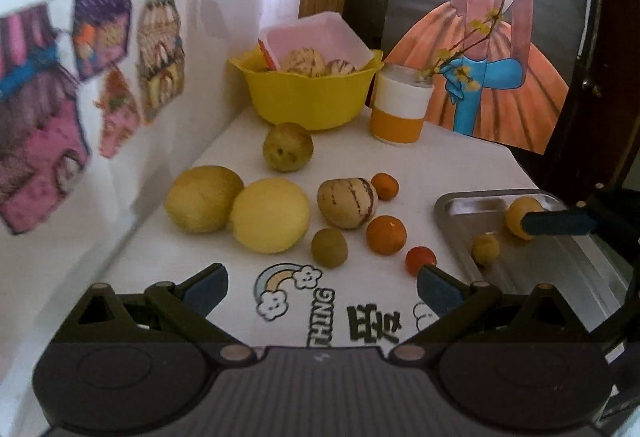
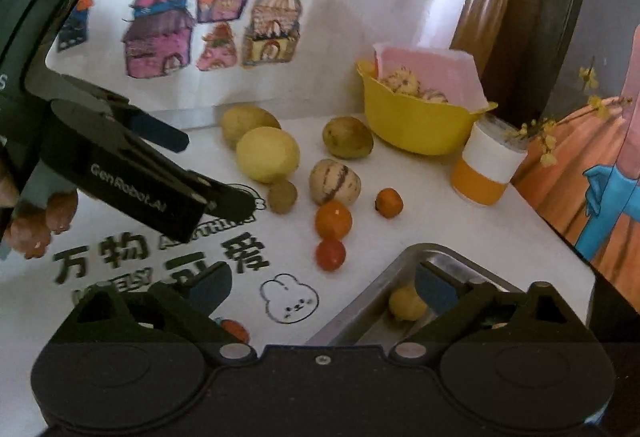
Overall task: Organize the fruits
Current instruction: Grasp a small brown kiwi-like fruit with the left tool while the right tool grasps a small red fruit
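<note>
Loose fruit lies on the white table: two big yellow fruits [image 1: 270, 215], a striped pale fruit [image 1: 347, 203], a greenish one [image 1: 287, 147], two small oranges [image 1: 387, 235], a red tomato [image 1: 420, 259] and a small brown fruit [image 1: 329, 248]. A metal tray [image 1: 452, 205] at the right holds two small yellow fruits [image 1: 485, 248]. My left gripper [image 1: 320, 291] hovers open before the fruit, holding nothing. My right gripper [image 2: 322, 289] is open over the tray's [image 2: 384, 269] near corner, with a small yellow fruit [image 2: 406, 303] beside its right finger. One of its fingers [image 1: 556, 223] overlaps the farther yellow fruit [image 1: 520, 215].
A yellow bowl [image 1: 308, 97] at the back holds striped fruits and a pink container. An orange and white cup [image 1: 400, 109] with yellow flowers stands beside it. A wall with drawings runs along the left; a painted panel stands behind on the right.
</note>
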The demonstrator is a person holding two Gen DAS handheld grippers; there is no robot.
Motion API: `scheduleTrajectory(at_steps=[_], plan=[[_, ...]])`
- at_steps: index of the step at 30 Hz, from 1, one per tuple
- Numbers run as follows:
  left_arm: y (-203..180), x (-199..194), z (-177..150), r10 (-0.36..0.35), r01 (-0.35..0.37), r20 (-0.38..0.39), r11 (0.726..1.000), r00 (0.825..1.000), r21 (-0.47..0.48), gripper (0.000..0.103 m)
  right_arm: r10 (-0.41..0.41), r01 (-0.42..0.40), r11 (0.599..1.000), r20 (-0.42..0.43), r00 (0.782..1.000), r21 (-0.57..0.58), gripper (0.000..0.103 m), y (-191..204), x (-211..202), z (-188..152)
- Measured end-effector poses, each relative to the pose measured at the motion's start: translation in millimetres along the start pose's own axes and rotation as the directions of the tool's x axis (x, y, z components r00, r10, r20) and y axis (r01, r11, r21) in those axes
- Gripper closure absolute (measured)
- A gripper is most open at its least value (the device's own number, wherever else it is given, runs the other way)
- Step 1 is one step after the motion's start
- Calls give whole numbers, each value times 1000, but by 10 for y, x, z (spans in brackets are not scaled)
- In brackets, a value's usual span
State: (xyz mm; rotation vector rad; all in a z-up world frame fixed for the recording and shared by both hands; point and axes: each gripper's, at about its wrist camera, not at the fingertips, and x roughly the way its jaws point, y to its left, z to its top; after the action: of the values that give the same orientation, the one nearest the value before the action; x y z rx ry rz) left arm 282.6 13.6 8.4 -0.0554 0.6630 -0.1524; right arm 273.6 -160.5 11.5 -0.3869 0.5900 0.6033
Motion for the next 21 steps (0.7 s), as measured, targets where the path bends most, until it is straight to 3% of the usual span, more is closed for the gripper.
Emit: scheduleTrajectory(at_steps=[8, 21], plan=[[-23, 308, -6, 23, -23, -25, 1000, 999, -19, 7, 38, -38, 999, -17, 999, 9, 21, -74, 257, -19], [15, 459, 25, 5, -6, -27, 998, 1000, -68, 34, 88, -83, 993, -69, 994, 79, 53, -178, 525, 29]])
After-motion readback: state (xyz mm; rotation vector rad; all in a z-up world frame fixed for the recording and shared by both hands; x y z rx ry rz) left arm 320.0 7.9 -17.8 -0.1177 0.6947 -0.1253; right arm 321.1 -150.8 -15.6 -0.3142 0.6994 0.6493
